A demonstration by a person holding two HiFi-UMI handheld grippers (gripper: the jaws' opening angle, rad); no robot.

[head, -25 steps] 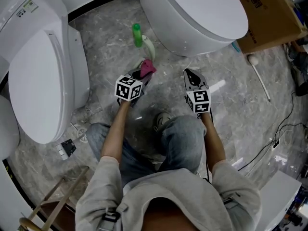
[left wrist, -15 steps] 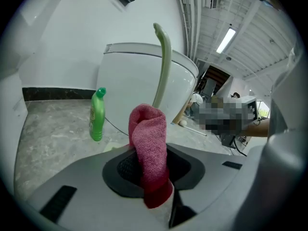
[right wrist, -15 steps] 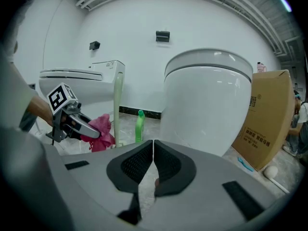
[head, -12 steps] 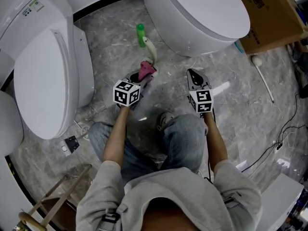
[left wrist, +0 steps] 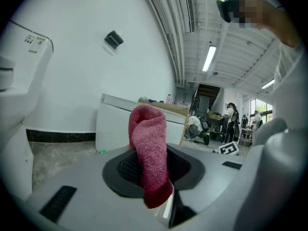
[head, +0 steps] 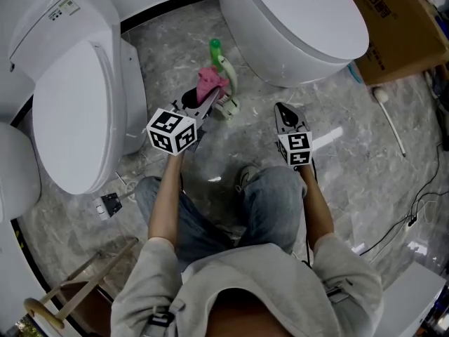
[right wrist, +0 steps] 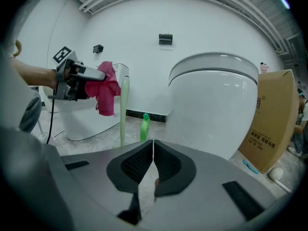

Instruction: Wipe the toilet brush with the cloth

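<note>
Grey marbled floor (head: 168, 48) runs between two white toilets, one with its lid down on my left (head: 70, 111) and another ahead (head: 295, 20), with a cardboard box (head: 393, 20) off to the right. Between them the toilet brush (right wrist: 124, 109) stands close to upright, its long axis vertical, with the pale green shaft pointing up and the lower end down at the floor. A bright green bottle-shaped thing (right wrist: 144, 126) stands near it, toward the wall. My left gripper (head: 207, 98) is clenched on the pink cloth (left wrist: 149, 148), which bulges up out of the jaws and hangs right beside the shaft, about at its upper part; I cannot tell for sure that they touch. My right gripper (right wrist: 153, 153) is held off to the right of the brush, jaws pressed together with nothing between them.
</note>
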